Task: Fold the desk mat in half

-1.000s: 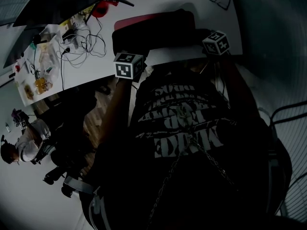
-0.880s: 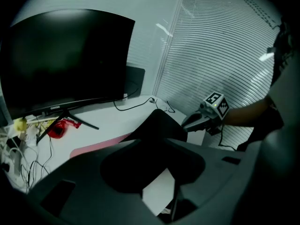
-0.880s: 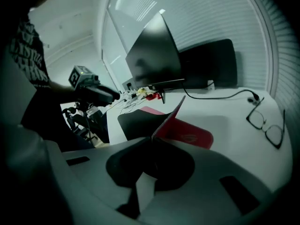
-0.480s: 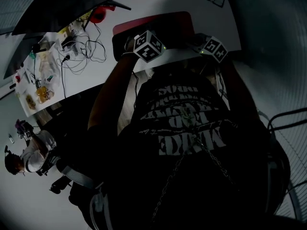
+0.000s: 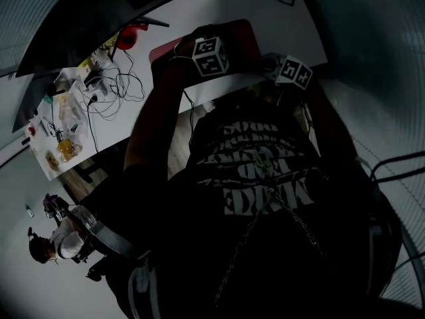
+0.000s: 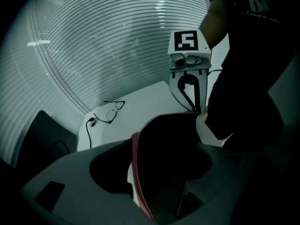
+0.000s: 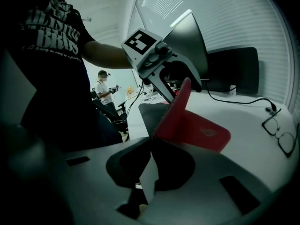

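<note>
- The right gripper (image 7: 151,156) is closed tight on 1 edge of the desk mat (image 7: 199,129).
- The left gripper (image 6: 157,170) has just been opening its 2 jaws. The mat's edge stands between them, but they do not squeeze it.
- Part of the mat stands up and part lies on the white table (image 7: 243,109).
- Glasses (image 7: 280,136) lie nearby.

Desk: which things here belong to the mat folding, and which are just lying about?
In the job:
mat
right tongs, shut on the mat's edge
left tongs, jaws just been opening, mat between them

Lying about:
glasses
cables
monitor
</note>
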### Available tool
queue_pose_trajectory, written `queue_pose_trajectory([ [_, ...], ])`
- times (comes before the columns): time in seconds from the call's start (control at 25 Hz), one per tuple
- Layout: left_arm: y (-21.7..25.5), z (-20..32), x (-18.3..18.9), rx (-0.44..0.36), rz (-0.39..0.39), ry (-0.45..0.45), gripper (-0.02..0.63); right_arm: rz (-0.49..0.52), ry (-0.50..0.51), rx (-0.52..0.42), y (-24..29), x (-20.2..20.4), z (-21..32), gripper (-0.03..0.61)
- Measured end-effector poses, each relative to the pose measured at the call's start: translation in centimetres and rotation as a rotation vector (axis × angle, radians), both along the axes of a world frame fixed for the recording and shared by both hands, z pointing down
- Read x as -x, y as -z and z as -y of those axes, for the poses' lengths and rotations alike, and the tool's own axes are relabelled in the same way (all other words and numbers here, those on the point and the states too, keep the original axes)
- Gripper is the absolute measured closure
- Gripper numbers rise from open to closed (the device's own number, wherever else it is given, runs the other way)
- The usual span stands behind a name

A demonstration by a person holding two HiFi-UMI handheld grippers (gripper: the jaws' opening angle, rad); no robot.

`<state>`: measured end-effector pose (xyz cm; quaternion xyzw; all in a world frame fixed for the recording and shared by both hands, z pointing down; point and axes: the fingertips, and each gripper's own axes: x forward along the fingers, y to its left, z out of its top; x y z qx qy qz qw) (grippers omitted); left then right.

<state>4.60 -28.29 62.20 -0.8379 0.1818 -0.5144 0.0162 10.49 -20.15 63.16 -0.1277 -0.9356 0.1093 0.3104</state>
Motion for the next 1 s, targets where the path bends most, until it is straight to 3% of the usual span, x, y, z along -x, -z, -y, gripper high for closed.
queue_pose_trajectory([
  [0.2, -2.0, 0.0, -2.2, 0.103, -0.006, -0.065, 0.386, -0.012, 0.037, 0.023, -0.7, -1.2, -0.4, 0.565],
  [0.28, -2.2, -0.3, -2.8, 0.090, -0.005, -0.062, 0.562, -0.022, 0.043, 0.027, -1.4, -1.6, -0.7, 0.565],
  [0.32, -2.0, -0.7, -3.1, 0.078, -0.013, -0.054, 0.589, -0.022, 0.039, 0.033, -1.7, -1.8, -0.7, 0.565],
  [0.48, 0.5, -2.5, -3.2, 0.048, -0.095, 0.060, 0.592, -0.028, 0.029, 0.039, -1.6, -2.7, -0.7, 0.565],
  [0.6, 3.5, -3.8, -1.9, -0.010, -0.169, 0.179, 0.592, 0.009, -0.056, 0.058, -0.2, -2.9, 0.5, 0.565],
  [0.8, 9.5, -6.3, 1.2, -0.197, -0.285, 0.350, 0.592, 0.131, -0.246, 0.175, 3.7, -2.0, 4.5, 0.563],
  [0.92, 13.8, -8.3, 4.3, -0.287, -0.332, 0.454, 0.592, 0.101, -0.254, 0.075, 4.4, -1.9, 6.3, 0.551],
  [1.0, 16.2, -9.5, 6.4, -0.339, -0.341, 0.510, 0.592, 0.035, -0.195, -0.060, 3.3, -1.6, 6.7, 0.477],
])
